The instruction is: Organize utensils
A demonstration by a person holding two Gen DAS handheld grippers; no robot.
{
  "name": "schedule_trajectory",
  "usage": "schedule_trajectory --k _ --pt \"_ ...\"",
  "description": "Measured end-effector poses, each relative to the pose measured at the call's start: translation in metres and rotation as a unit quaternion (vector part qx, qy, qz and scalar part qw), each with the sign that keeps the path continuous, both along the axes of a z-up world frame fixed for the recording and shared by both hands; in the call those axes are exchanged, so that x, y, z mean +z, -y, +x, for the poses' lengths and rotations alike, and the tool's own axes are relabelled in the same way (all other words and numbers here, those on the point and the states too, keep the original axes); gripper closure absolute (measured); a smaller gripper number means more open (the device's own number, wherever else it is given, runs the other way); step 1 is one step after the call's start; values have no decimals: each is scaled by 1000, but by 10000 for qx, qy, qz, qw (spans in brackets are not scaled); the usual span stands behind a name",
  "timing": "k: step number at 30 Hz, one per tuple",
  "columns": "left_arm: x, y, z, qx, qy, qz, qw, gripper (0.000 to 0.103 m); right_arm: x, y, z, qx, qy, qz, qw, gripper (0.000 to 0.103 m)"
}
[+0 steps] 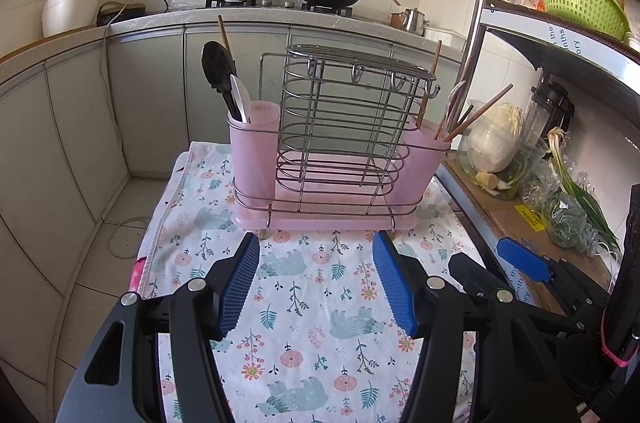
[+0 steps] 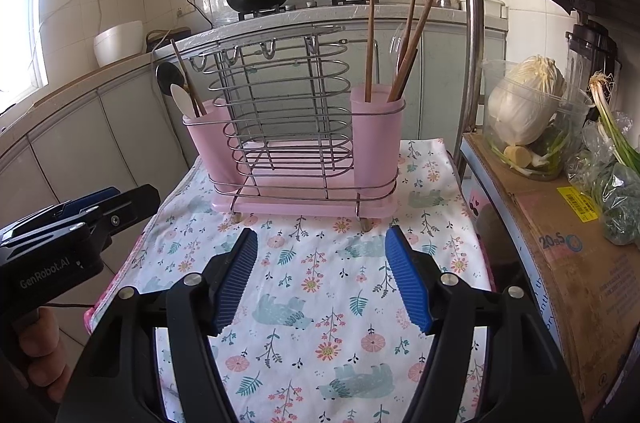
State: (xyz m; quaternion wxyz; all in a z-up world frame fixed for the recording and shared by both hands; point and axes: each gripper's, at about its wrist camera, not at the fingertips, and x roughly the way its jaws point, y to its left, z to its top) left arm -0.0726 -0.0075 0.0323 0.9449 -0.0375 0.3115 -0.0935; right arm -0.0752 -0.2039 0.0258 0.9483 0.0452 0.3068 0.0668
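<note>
1. Left wrist view: my left gripper [image 1: 316, 243] hangs just in front of the pink utensil rack [image 1: 340, 159], its blue pads spread wide with nothing between them.
2. The rack stands toward the far end of the floral cloth [image 1: 304, 307]; between it and my fingers lies a bare band of cloth.
3. Left of the rack the cloth's edge drops to the tiled floor [image 1: 100, 263]; right of the rack a shelf unit [image 1: 520, 223] stands close beside the cloth.
4. In the rack's left cup [image 1: 256, 147] stand a black spoon [image 1: 218, 67], a white spoon [image 1: 239, 95] and one wooden chopstick. The right cup holds chopsticks [image 1: 476, 117] leaning outward.
5. This view catches my right gripper [image 1: 524, 259] to the right of the rack, beside the shelf's edge.
6. Right wrist view: my right gripper [image 2: 322, 243] faces the rack [image 2: 296, 143], pads held apart and empty.
7. Here the right cup [image 2: 378, 135] is nearer, with its chopsticks [image 2: 404, 51] and a clear spoon [image 2: 397, 43] showing plainly.
8. My left gripper [image 2: 92, 207] sits left of the rack, out over the cloth's edge; from this side I cannot tell its opening.
9. A cardboard box [image 2: 560, 223] and a cabbage [image 2: 524, 103] crowd the right of the rack.
</note>
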Motion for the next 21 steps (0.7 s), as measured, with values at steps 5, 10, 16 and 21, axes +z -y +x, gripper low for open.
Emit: schedule_trajectory --k 5,10,16,21 --pt "-2 0 1 -27 -29 -4 10000 45 0 0 0 3 -5 -4 10000 36" --pt "-3 0 2 -17 -15 10 10000 45 -3 1 -1 2 -26 -6 10000 36" --pt "-3 -1 3 -8 -49 11 10000 45 -4 2 0 4 -34 -6 10000 36" --pt "-4 -1 3 -37 -55 15 10000 45 -5 3 0 4 -39 -11 10000 36"
